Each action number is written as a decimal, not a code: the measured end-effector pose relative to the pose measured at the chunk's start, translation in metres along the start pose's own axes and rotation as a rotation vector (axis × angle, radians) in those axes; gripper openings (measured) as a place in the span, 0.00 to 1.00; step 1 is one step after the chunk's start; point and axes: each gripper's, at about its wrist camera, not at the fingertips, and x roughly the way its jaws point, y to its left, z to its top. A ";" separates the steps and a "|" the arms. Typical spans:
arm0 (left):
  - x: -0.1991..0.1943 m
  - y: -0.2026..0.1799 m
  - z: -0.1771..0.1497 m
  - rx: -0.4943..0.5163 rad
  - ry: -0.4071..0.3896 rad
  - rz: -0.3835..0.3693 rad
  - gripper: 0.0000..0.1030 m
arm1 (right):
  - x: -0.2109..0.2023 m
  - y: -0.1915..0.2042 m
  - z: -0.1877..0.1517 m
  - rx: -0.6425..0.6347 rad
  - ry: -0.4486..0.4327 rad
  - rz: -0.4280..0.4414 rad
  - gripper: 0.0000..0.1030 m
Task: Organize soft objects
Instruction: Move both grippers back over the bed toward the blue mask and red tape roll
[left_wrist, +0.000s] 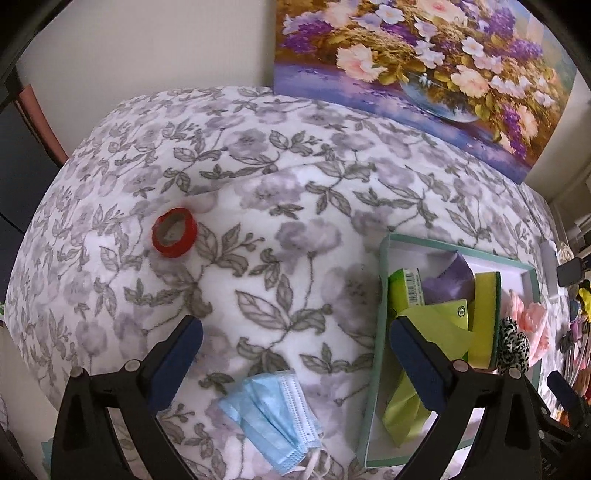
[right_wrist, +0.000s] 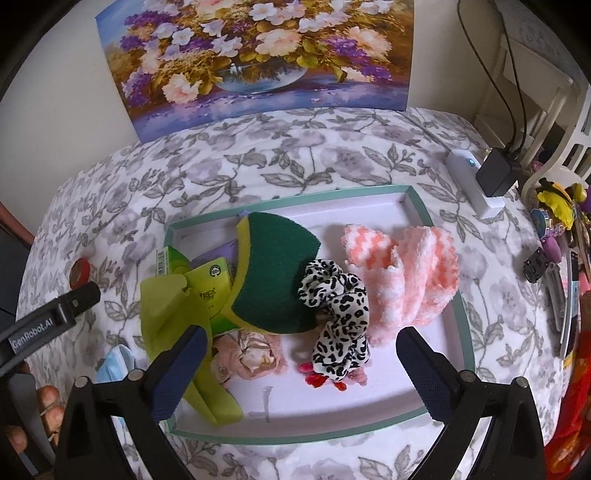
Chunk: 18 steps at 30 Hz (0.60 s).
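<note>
My left gripper (left_wrist: 297, 323) hangs open over the floral blanket, nothing between its fingers. A light blue face mask (left_wrist: 269, 417) lies just below it, and a red tape roll (left_wrist: 175, 237) sits further off to the left. My right gripper (right_wrist: 301, 332) is open above the green-rimmed tray (right_wrist: 424, 210). In the tray lie a green sponge (right_wrist: 273, 273), a leopard scrunchie (right_wrist: 336, 317), a pink-and-white fluffy sock (right_wrist: 410, 273), a beige scrunchie (right_wrist: 247, 354) and a lime cloth (right_wrist: 173, 306). The left gripper's finger (right_wrist: 74, 299) shows at the left of the right wrist view.
A flower painting (right_wrist: 258, 55) leans on the wall behind the bed. A white device (right_wrist: 472, 181) and a black charger (right_wrist: 498, 171) lie at the far right, with small clutter (right_wrist: 554, 214) along the right edge. A person's hand (right_wrist: 48, 406) shows at the lower left.
</note>
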 end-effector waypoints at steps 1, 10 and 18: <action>-0.001 0.002 0.000 -0.004 -0.001 0.000 0.98 | -0.001 0.002 0.000 -0.004 -0.001 -0.001 1.00; -0.016 0.025 0.006 -0.031 -0.041 0.013 0.98 | -0.015 0.021 -0.001 -0.024 -0.034 0.047 1.00; -0.023 0.068 0.010 -0.061 -0.053 0.056 0.98 | -0.020 0.064 -0.002 -0.110 -0.044 0.089 1.00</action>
